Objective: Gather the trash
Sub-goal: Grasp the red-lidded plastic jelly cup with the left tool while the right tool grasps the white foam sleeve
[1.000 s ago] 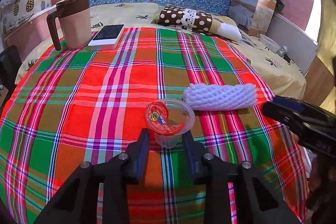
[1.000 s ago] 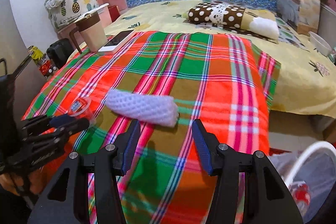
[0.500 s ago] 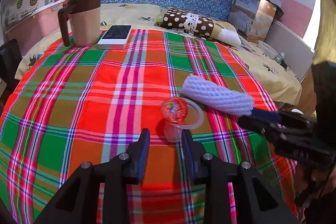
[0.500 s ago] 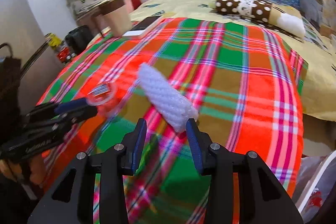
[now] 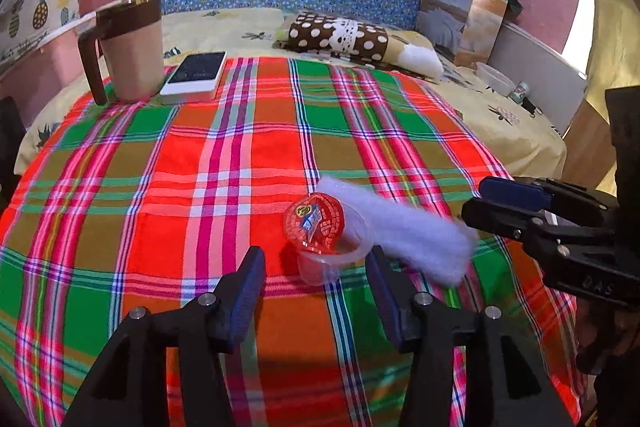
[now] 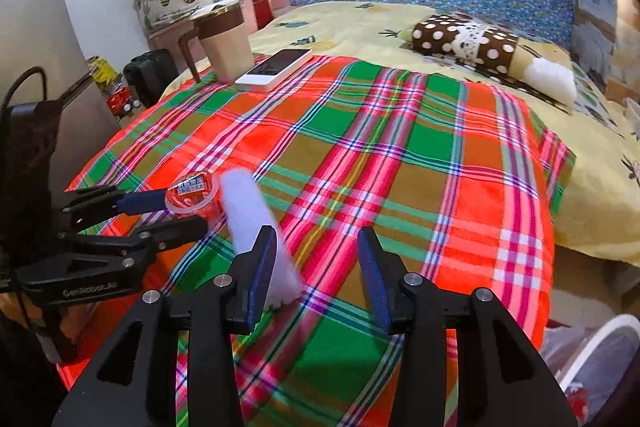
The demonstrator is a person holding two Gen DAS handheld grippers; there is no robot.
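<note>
A clear plastic cup with a peeled red foil lid stands on the plaid tablecloth; it also shows in the right wrist view. A white foam net sleeve lies just right of it, also in the right wrist view. My left gripper is open, its fingers either side of the cup and just short of it. My right gripper is open; its left finger overlaps the near end of the sleeve, which lies left of the gap.
A brown-and-pink mug and a white phone sit at the far left of the cloth. A polka-dot pillow and a box lie on the bed behind. A white bin with a bag stands at lower right.
Both grippers have opened wider. The foam sleeve has swung round, its near end now by the right gripper's left finger. The left gripper has closed in on the cup.
</note>
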